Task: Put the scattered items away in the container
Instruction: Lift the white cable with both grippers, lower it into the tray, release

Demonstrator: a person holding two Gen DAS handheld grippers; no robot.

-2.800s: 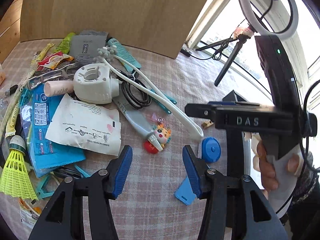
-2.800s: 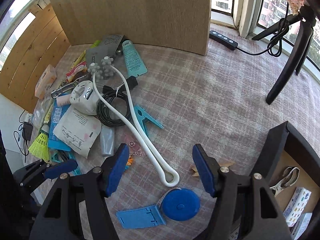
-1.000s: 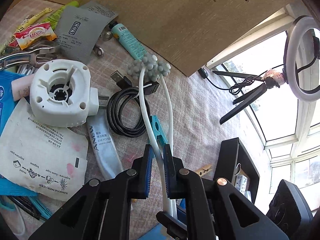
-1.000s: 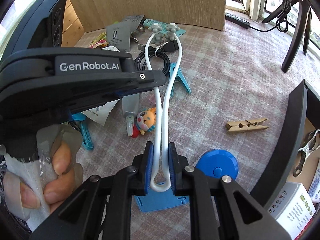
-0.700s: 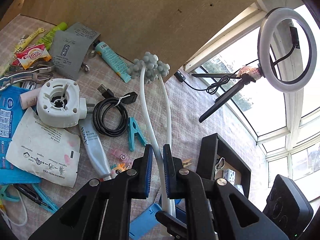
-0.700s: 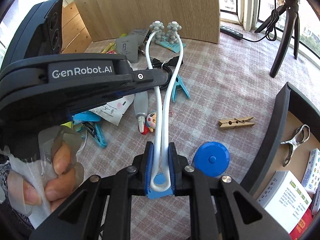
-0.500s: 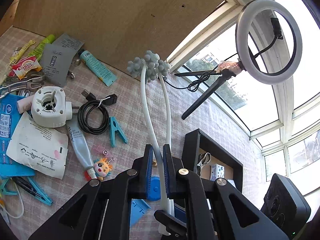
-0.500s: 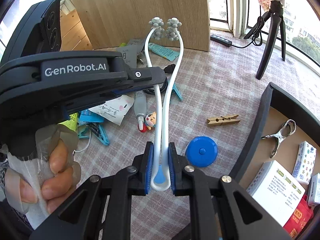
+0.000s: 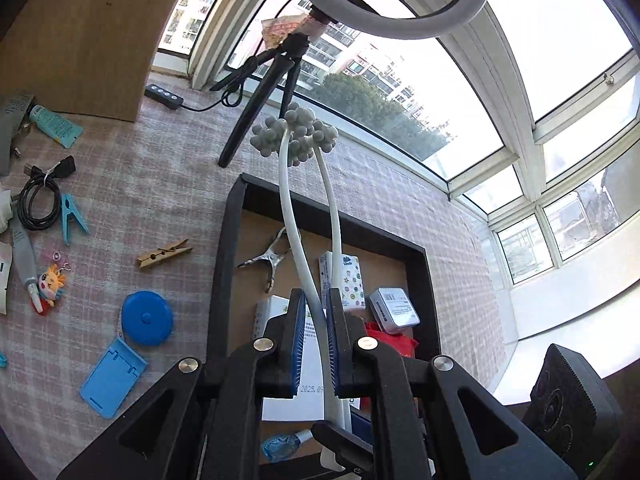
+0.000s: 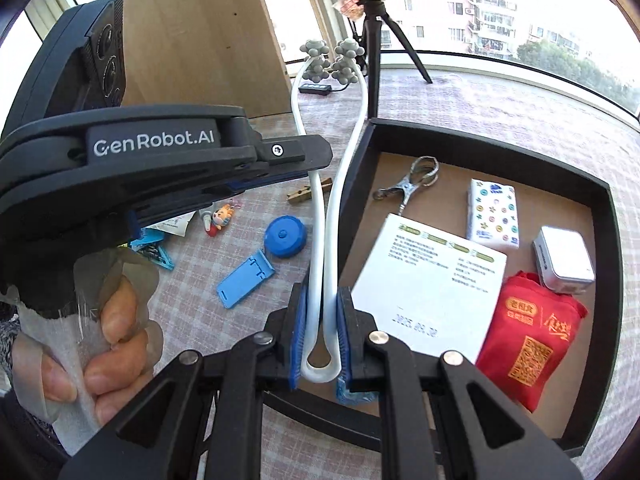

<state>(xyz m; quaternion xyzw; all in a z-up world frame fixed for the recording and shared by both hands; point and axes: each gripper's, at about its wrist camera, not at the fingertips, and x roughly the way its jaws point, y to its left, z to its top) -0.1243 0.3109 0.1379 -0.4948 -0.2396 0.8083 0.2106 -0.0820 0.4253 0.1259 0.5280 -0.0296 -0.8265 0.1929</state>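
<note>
Carrying the white neck massager [image 10: 326,216], clenched by both the left gripper [image 9: 316,340] and right gripper [image 10: 322,336], mid-frame over the black tray's [image 10: 608,216] near rim; lower it level, releasing together.

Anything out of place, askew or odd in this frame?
Nothing damaged or spilled. One oddity: both the left gripper and right gripper clamp the same white massager, which hangs over the black tray's near edge.

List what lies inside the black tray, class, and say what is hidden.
Inside the black tray: a metal clip, tissue packet, white box, silver case and red pouch. The near corner is hidden behind the tongs.
</note>
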